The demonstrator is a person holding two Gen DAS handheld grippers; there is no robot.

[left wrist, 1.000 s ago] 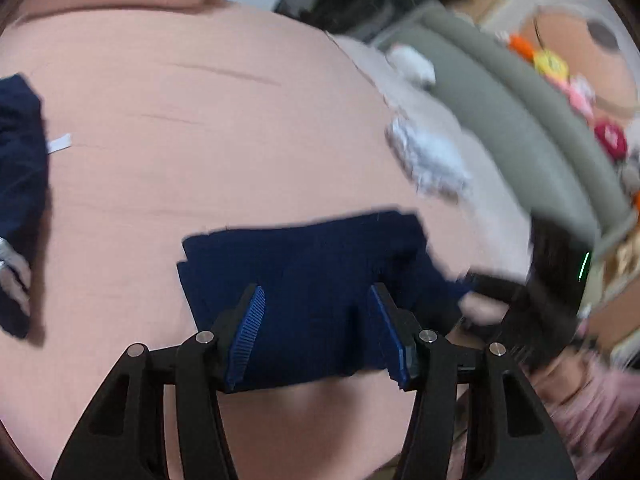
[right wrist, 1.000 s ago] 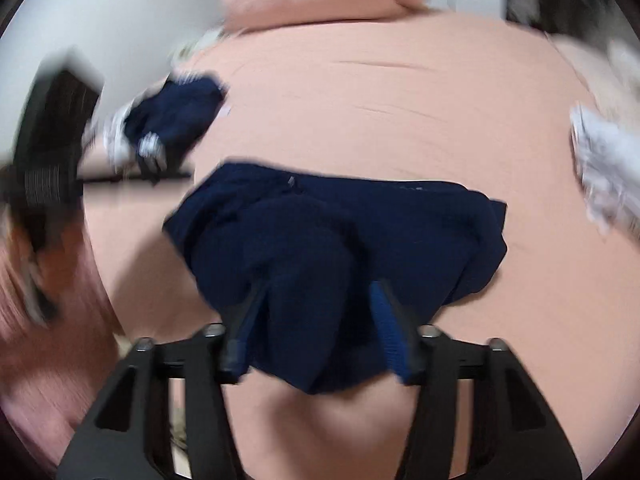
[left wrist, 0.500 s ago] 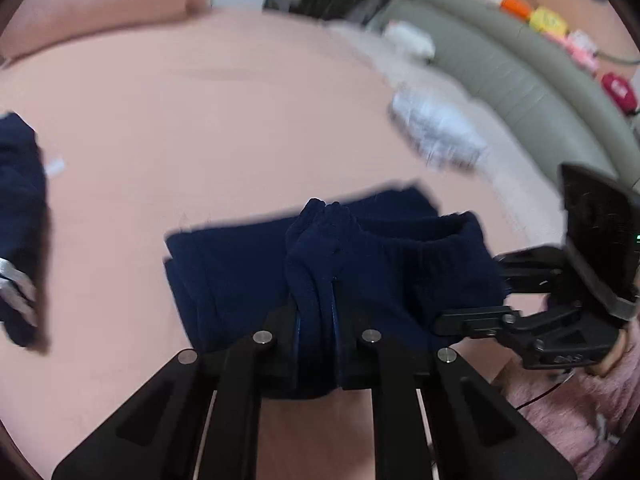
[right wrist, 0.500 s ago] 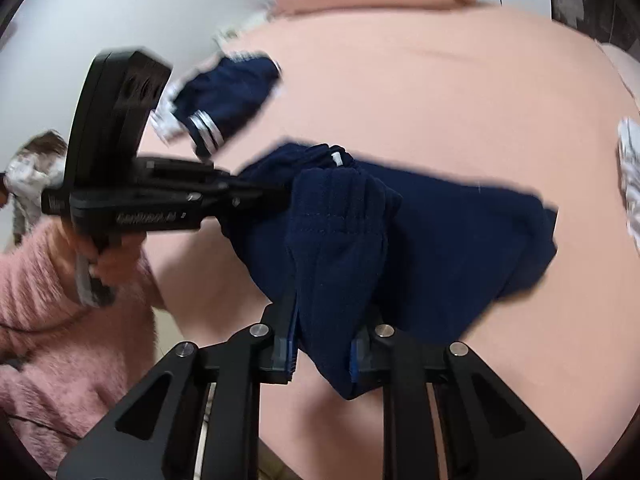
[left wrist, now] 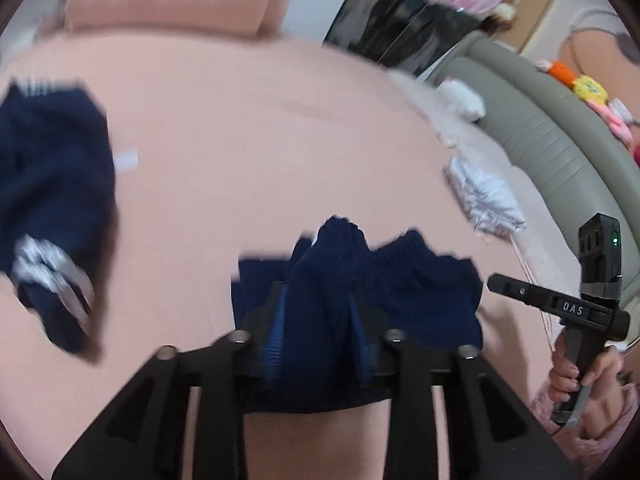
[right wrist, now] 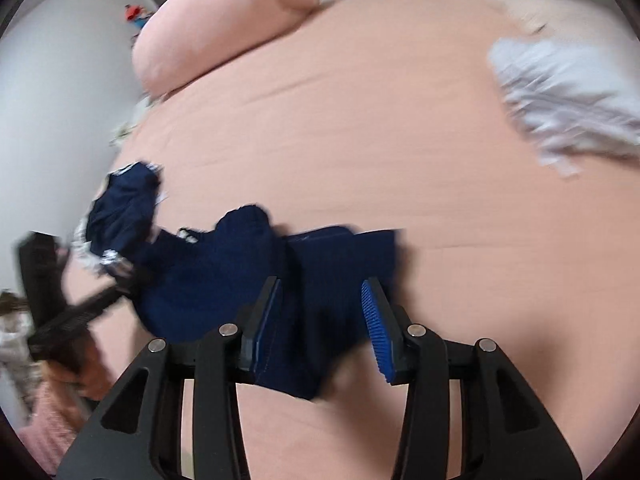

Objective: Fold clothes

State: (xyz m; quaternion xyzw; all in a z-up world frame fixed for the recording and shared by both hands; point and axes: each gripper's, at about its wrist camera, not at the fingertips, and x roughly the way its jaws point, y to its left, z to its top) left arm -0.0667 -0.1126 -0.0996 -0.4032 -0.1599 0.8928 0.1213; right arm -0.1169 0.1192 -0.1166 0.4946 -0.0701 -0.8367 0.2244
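My left claw is clenched on a bunched fold of the navy shorts, which lie on the pink bed. My right claw is released, fingers spread over the shorts' near edge. Second navy garment lies apart to the left.

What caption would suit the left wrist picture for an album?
Left gripper pinching a bunched navy garment above the pink bed, with the right gripper alongside.
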